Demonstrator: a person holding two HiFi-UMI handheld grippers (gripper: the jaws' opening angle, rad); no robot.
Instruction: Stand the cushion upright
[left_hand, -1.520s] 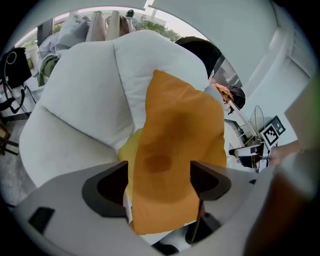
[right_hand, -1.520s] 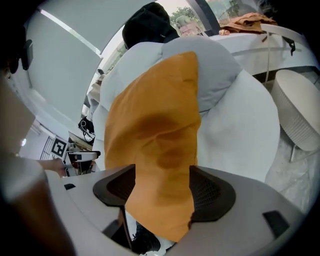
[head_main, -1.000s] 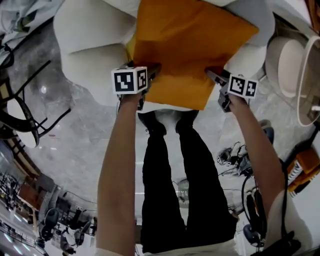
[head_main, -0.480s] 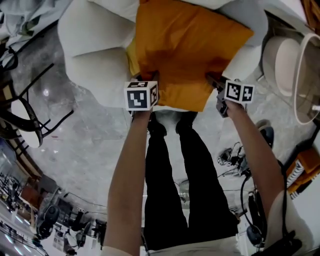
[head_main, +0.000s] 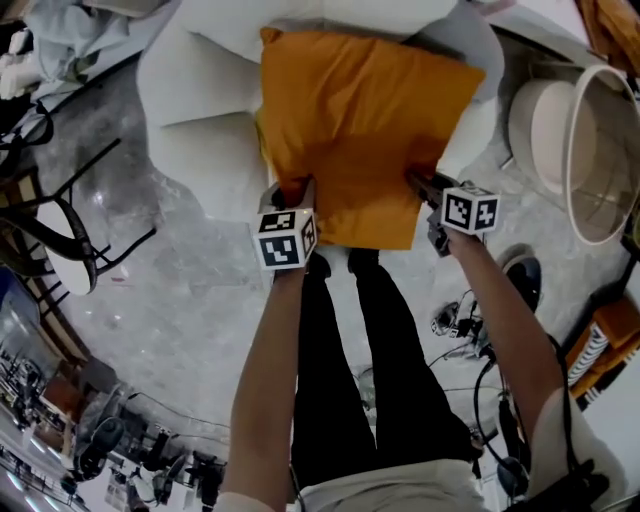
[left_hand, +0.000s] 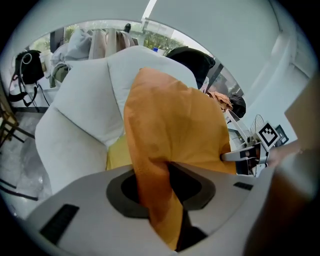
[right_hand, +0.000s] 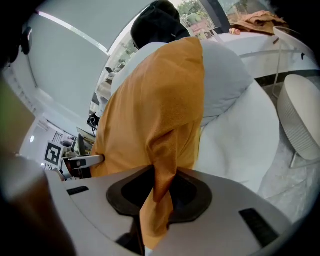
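Observation:
An orange cushion (head_main: 360, 120) lies on a white armchair (head_main: 200, 130) and is tilted up at its near edge. My left gripper (head_main: 296, 192) is shut on the cushion's near left corner. Its jaws have just been closing, and a fold of orange fabric (left_hand: 160, 200) is pinched between them. My right gripper (head_main: 416, 181) is shut on the near right corner. Its jaws have also just been closing, with a twist of the cushion's fabric (right_hand: 157, 190) caught between them. In the right gripper view the cushion (right_hand: 150, 110) leans toward the chair's back (right_hand: 220, 75).
A round white stool (head_main: 545, 125) and a wire-rimmed basket (head_main: 600, 150) stand to the right of the armchair. A black chair frame (head_main: 60, 230) is at the left. Cables (head_main: 465, 320) lie on the marble floor beside the person's legs (head_main: 350, 350).
Both grippers have closed on the cushion's near corners and risen. The cushion's near edge has lifted off the seat and tipped toward the backrest.

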